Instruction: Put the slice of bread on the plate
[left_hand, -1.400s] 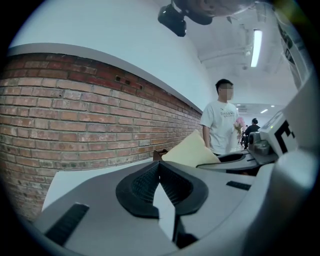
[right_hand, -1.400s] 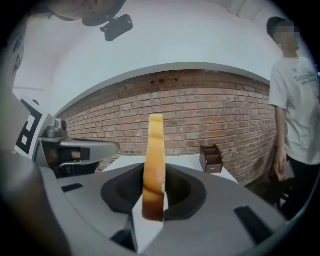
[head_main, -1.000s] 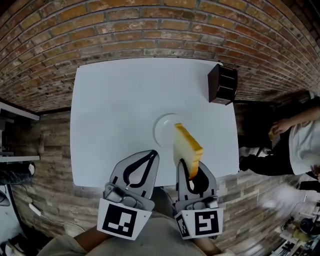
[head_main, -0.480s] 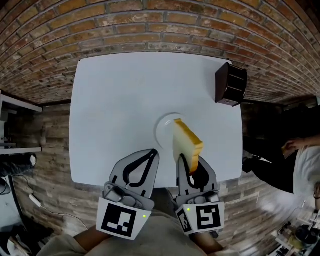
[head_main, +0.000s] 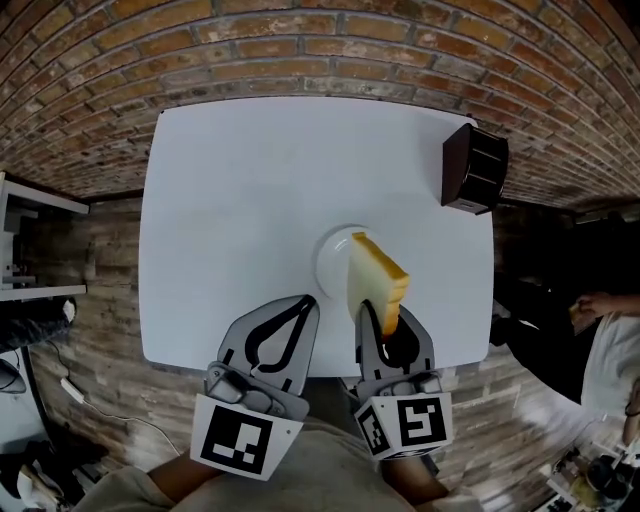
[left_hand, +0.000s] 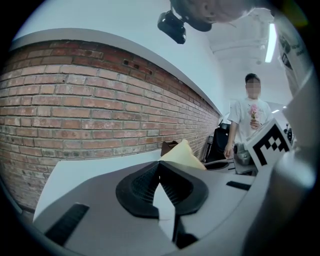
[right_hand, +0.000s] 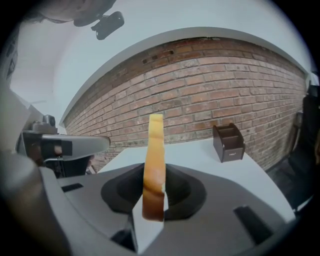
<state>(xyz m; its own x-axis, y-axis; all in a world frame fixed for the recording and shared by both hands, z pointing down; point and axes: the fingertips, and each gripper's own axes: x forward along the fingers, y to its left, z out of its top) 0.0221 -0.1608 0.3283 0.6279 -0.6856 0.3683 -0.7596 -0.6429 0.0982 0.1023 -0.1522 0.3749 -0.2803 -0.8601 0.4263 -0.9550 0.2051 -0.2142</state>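
Two hand-held tools point forward and slightly down over the bench's (head_main: 250, 180) near edge. The left gripper (head_main: 306, 305) has its jaws pressed together with nothing between them. The right gripper (head_main: 387, 318) pinches the bread slice (head_main: 378, 280) upright on its edge over the plate (head_main: 330, 258), which it overlaps more than a second ago.

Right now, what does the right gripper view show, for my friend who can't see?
The right gripper holds a slice of bread upright, edge-on. Behind it are a white table, a dark box and a brick wall.
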